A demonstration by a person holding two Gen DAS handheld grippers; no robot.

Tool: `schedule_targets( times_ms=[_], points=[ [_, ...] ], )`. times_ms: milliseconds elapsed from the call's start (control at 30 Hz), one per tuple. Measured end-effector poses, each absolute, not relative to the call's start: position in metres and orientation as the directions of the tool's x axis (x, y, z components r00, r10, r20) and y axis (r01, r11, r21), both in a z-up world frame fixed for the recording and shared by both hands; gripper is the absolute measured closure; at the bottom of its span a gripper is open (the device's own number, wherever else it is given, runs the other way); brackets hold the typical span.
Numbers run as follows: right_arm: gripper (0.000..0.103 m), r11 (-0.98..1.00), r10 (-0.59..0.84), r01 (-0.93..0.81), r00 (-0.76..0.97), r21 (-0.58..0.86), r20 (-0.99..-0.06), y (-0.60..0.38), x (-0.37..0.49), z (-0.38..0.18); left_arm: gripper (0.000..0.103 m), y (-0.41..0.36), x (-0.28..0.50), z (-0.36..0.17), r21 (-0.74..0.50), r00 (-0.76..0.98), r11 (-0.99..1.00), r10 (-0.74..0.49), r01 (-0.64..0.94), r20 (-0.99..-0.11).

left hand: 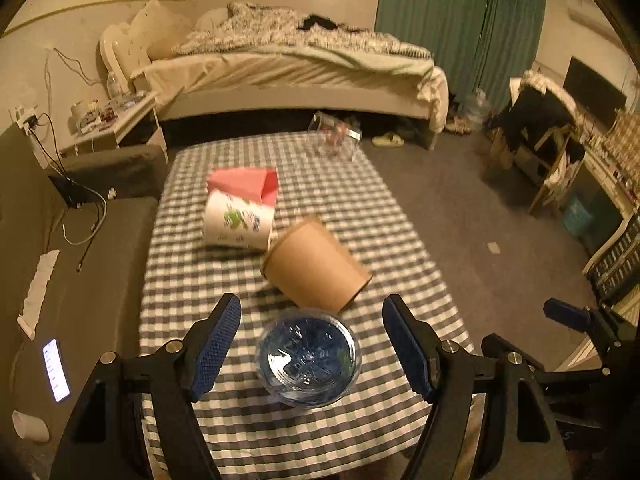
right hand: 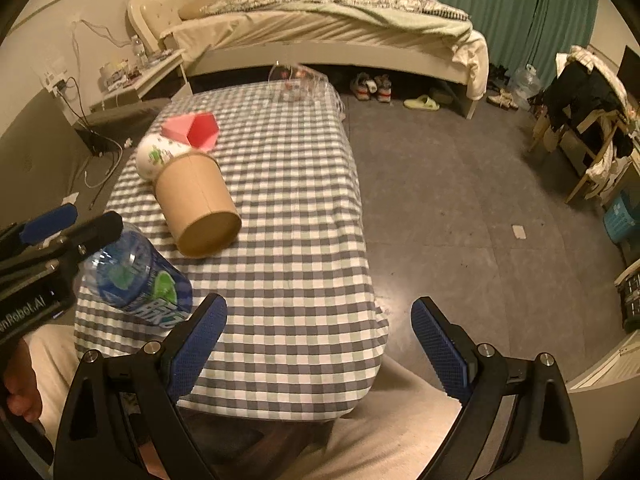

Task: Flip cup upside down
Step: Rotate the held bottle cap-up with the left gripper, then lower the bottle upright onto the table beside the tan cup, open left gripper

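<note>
A brown paper cup (left hand: 316,266) (right hand: 198,208) lies on its side on the checked table (left hand: 248,432), its mouth facing the near right. Behind it, also on their sides, lie a white printed cup (left hand: 238,220) (right hand: 154,156) and a pink cup (left hand: 246,184) (right hand: 196,128). A clear plastic bottle piece with a blue label (left hand: 308,358) (right hand: 136,280) stands between the fingers of my left gripper (left hand: 310,344), which is open and clear of it on both sides. My right gripper (right hand: 320,344) is open and empty over the table's near right corner.
A clear glass container (left hand: 334,138) (right hand: 298,82) stands at the table's far end. A grey sofa (left hand: 80,264) with a lit phone (left hand: 56,368) runs along the left. A bed (right hand: 320,32) is behind, and bare floor (right hand: 460,200) and a clothes-covered chair (right hand: 588,96) are to the right.
</note>
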State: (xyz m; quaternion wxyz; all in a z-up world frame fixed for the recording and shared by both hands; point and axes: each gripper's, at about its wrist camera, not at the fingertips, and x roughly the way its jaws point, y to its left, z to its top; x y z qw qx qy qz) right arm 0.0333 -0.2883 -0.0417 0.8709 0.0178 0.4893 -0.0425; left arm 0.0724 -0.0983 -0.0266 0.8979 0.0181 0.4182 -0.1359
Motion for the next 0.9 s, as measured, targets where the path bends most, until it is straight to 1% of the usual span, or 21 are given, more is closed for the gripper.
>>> schedule_targets(
  times_ms=[167,300,500,633,667,733,800,833,900],
  points=[
    [0.009,0.996,-0.060,0.084,0.578,-0.014,-0.814,-0.279,0.019,-0.015,0.027,-0.079,0.055,0.000,-0.088,0.676,0.965,-0.236,0.246,-0.697],
    [0.009,0.998,-0.037,0.058,0.632,-0.001,-0.774,-0.267,0.008,0.000,0.027,-0.061,0.037,0.009,-0.065,0.718,0.972,-0.212,0.226,-0.663],
    [0.009,1.000,0.016,0.001,0.691,0.023,-0.722,-0.245,-0.007,0.005,0.027,-0.033,0.009,0.005,0.010,0.785,0.986,-0.127,0.167,-0.606],
    [0.009,0.999,0.048,-0.037,0.707,0.031,-0.706,-0.229,-0.011,-0.001,0.026,-0.016,0.000,-0.009,-0.003,0.788,0.992,-0.100,0.124,-0.608],
    [0.009,0.999,0.053,-0.044,0.710,0.030,-0.703,-0.225,-0.012,-0.002,0.026,-0.013,-0.002,-0.013,-0.009,0.785,0.993,-0.098,0.117,-0.612],
    [0.009,0.998,0.058,-0.060,0.713,0.022,-0.698,-0.217,-0.013,-0.005,0.017,-0.006,-0.004,-0.019,-0.022,0.780,0.994,-0.094,0.102,-0.619],
    [0.009,0.997,0.060,-0.069,0.713,0.015,-0.698,-0.212,-0.012,-0.009,0.016,-0.002,-0.009,-0.020,-0.037,0.785,0.994,-0.106,0.105,-0.610],
    [0.009,0.997,0.061,-0.072,0.713,0.014,-0.698,-0.209,-0.011,-0.010,0.012,0.000,-0.010,-0.021,-0.043,0.787,0.993,-0.112,0.108,-0.607],
    [0.009,0.997,0.062,-0.071,0.713,0.016,-0.699,-0.206,-0.011,-0.012,0.007,0.001,-0.010,-0.021,-0.032,0.791,0.995,-0.097,0.097,-0.604]
  ],
)
